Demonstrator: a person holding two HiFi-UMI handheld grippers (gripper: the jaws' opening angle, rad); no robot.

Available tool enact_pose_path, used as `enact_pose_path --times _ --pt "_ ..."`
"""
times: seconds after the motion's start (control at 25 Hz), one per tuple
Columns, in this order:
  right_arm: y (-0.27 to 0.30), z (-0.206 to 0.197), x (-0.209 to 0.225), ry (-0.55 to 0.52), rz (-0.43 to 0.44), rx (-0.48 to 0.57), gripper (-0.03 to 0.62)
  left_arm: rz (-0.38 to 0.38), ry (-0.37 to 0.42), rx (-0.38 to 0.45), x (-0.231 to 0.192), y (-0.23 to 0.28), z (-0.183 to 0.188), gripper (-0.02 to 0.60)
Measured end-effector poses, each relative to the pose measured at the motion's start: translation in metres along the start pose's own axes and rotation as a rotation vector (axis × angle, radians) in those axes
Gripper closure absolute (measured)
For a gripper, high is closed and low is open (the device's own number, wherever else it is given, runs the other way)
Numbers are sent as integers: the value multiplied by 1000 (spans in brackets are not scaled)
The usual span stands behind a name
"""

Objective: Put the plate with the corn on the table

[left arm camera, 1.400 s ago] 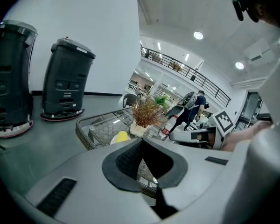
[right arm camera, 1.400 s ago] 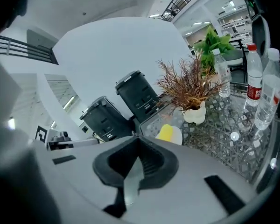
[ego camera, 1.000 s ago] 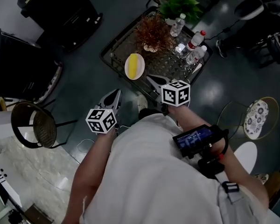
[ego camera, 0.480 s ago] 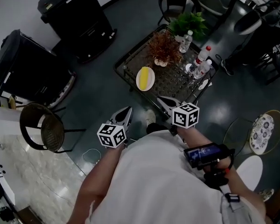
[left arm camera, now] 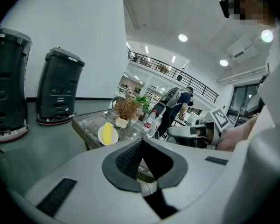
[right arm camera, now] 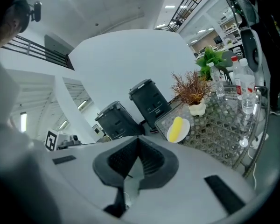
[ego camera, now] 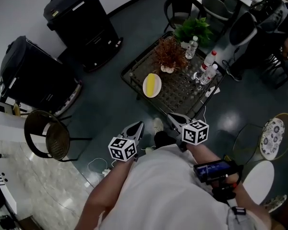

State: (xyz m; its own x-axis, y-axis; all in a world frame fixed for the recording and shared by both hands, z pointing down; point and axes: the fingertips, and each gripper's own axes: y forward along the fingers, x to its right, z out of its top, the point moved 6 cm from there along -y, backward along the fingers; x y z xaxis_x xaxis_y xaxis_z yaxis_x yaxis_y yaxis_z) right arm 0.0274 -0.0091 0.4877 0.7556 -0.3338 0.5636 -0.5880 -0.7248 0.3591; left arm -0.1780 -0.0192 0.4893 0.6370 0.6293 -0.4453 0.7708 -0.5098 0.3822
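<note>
The plate (ego camera: 152,85) with the corn (ego camera: 152,84) sits on the table (ego camera: 180,94), straight ahead of both tools and well apart from them. The left tool (ego camera: 138,124) and right tool (ego camera: 171,115) each have jaws together on nothing, and neither is clearly nearer.

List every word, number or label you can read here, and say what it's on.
No text here can be read.
Bottles: labels too small to read.
Cubes: black-and-white square marker patterns only, no letters or numbers.
Screen: lit, but too blurred to read.
Bins: no legible marking.
</note>
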Motion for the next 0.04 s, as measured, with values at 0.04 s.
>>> enact_pose_path --times 0.04 --pt "-2 -2 0 3 -3 -2 585 -1 -1 -5 2 -1 -2 574"
